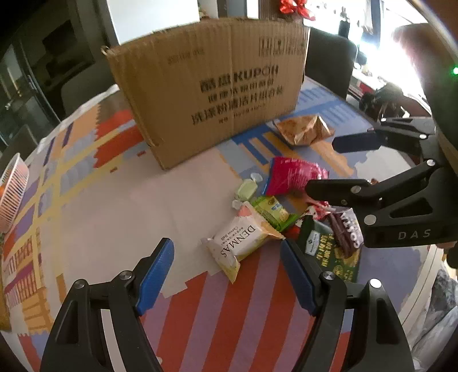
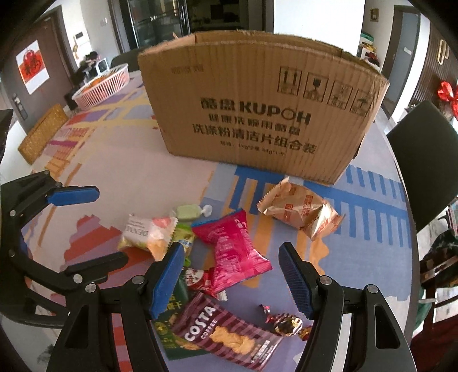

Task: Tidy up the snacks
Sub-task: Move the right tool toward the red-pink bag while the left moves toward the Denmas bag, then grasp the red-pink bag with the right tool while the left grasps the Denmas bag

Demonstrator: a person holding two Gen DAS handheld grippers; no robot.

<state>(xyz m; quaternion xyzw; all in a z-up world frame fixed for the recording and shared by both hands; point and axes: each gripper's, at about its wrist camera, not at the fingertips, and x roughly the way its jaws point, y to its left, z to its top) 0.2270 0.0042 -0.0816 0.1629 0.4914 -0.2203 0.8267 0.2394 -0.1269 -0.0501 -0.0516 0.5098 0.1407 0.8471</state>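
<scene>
Round table with a multicoloured patterned cloth (image 2: 120, 148); dark upholstered chair (image 2: 423, 166) at its right edge. Behind: dark glass-fronted cabinet (image 2: 160, 23), white walls, brown door bearing a red-and-white poster (image 2: 32, 66), red bow (image 2: 446, 91). Bright daylight enters from a window (image 1: 400, 51).

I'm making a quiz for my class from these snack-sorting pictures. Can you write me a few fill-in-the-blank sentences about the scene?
1. The cardboard box bears the brand name ____.
2. The striped biscuit packet reads ____ Coffee.
3. Both the left gripper and right gripper are ____.

Missing words: KUPOH; Costa; open
</scene>
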